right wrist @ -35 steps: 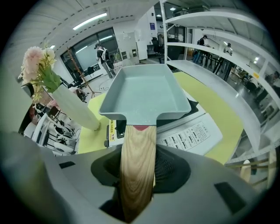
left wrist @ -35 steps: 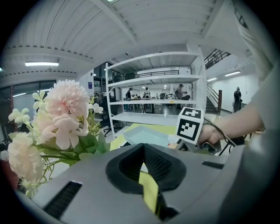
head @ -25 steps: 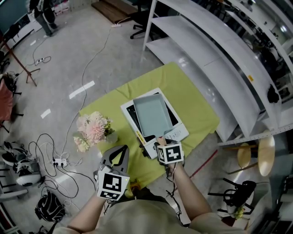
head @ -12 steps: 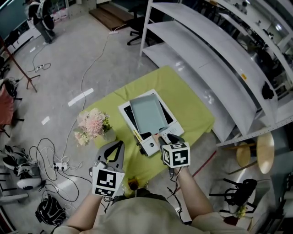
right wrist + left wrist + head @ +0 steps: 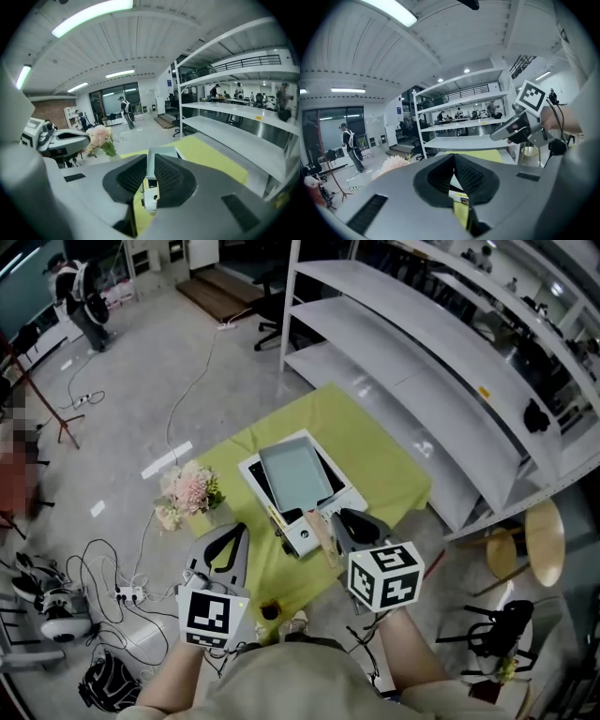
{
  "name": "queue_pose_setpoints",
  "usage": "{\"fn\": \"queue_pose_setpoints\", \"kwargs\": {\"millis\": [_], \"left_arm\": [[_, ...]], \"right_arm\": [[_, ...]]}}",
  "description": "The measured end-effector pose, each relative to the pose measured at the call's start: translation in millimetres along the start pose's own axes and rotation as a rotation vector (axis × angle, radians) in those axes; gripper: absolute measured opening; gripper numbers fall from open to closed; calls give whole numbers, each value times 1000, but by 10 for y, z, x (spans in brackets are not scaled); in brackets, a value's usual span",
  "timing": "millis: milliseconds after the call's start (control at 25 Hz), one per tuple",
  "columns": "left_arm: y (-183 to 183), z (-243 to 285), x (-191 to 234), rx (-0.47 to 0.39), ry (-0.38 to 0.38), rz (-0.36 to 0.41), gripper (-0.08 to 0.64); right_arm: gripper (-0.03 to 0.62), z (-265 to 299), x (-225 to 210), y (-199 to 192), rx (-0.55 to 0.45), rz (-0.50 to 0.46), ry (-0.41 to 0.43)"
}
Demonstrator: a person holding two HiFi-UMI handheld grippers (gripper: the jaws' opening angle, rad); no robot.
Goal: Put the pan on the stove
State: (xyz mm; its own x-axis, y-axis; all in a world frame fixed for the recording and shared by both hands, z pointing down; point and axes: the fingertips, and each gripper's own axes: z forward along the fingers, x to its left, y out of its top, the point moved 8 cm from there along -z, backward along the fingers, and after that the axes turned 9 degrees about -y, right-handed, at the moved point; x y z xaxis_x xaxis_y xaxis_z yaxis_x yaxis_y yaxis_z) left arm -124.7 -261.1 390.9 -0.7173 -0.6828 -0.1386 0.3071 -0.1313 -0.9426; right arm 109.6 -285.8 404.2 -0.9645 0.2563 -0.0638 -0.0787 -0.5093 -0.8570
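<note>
The rectangular grey-blue pan (image 5: 293,472) sits flat on the black glass top of the white stove (image 5: 300,542), which stands on the yellow-green cloth (image 5: 375,460) covering the table. The pan's wooden handle (image 5: 322,532) reaches out over the stove's front edge toward the person. The right gripper (image 5: 349,517) hovers at that front edge, just to the right of the handle. Its jaws are closing and stand only a narrow slit apart. The pads press on nothing: in the right gripper view the slit shows only the pan and the stove's white front farther off. The head view does not settle whether the gripper's side touches the handle. The left gripper (image 5: 239,531) hangs over the near left part of the cloth, apart from the stove. Its 2 jaws meet at the tips and hold nothing, and its own view shows only a sliver of cloth and stove edge behind the tips. A bunch of pale pink flowers (image 5: 187,491) stands on the cloth's left corner, left of the stove. White shelving (image 5: 412,362) runs along the far side of the table.
</note>
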Motion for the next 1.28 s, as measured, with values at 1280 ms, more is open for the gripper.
{"fn": "queue_pose_setpoints", "kwargs": {"millis": [1280], "left_arm": [[709, -594, -448, -148, 53, 38, 6]], "right_arm": [[6, -1212, 344, 256, -283, -74, 176]]}}
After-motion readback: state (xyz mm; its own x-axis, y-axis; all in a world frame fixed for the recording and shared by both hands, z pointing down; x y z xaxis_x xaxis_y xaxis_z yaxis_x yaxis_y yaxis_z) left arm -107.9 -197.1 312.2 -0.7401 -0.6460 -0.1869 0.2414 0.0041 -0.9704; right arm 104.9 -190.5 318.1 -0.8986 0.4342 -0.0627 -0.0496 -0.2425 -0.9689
